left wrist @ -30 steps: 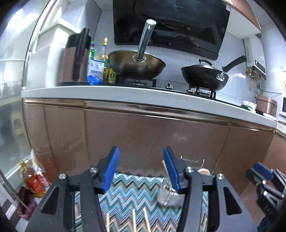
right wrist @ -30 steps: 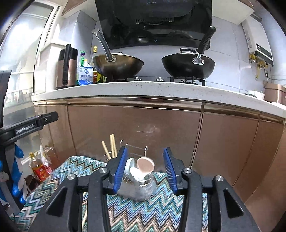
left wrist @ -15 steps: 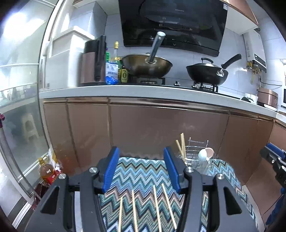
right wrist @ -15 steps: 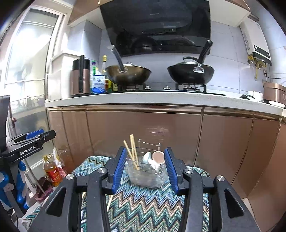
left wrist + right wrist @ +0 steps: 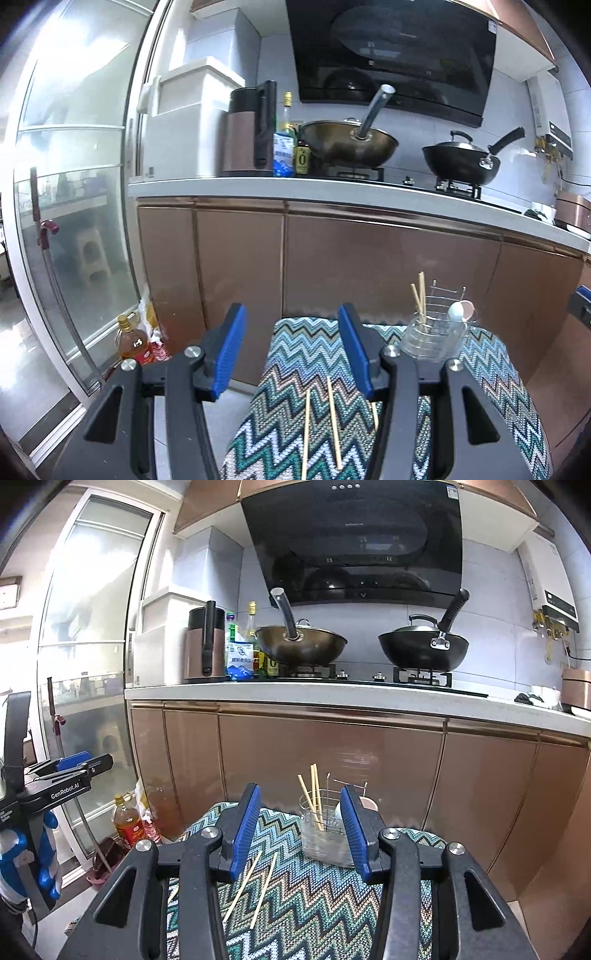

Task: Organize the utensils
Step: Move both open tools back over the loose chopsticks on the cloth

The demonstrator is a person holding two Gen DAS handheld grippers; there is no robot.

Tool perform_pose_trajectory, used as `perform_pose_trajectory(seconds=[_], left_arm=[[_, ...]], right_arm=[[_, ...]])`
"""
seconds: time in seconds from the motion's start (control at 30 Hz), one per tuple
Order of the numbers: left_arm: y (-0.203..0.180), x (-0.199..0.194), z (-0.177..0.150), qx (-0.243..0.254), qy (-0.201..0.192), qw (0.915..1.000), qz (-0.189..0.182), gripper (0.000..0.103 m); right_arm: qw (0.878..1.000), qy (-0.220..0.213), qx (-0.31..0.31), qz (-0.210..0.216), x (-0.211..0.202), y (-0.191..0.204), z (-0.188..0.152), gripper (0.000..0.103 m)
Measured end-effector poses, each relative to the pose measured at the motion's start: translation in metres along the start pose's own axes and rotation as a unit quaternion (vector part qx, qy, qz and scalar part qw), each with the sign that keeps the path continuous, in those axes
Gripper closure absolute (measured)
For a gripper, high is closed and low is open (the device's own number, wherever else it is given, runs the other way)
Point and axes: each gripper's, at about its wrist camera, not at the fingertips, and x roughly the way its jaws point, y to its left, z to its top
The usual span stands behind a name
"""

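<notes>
Hovering over loose chopsticks [image 5: 332,421], both grippers empty, jaws apart.

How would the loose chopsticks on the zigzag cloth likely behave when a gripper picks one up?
The chopsticks look thin and straight, so probably stiff and light. Lying flat on the cloth, they may roll or slip from the pads, and could be hard to get under.

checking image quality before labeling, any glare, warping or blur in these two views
Left wrist view: window at left blown out white, counter edge bowed by the fisheye, chopsticks on the cloth sharp. Right wrist view: same glare from the window, dark corners, holder in focus, no motion blur.
</notes>
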Motion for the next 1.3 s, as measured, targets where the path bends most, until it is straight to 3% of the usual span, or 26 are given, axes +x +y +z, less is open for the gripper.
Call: perform_pose_trajectory(seconds=[0.53, 0.97, 1.3], left_arm=[[0.011, 0.008, -0.009, -0.006, 0.019, 0.9996, 0.022, 0.053], [0.018, 0.042, -0.019, 0.000, 0.052, 0.9974, 0.051, 0.053], [0.042, 0.063, -0.021, -0.036, 0.079, 0.9944, 0.059, 0.053]], right_arm=[[1.000, 0.009, 0.012, 0.000, 0.000, -0.006, -0.010, 0.059], [0.998, 0.039, 0.042, -0.008, 0.030, -0.029, -0.034, 0.059], [0.997, 0.050, 0.056, -0.026, 0.043, -0.046, -0.044, 0.059]])
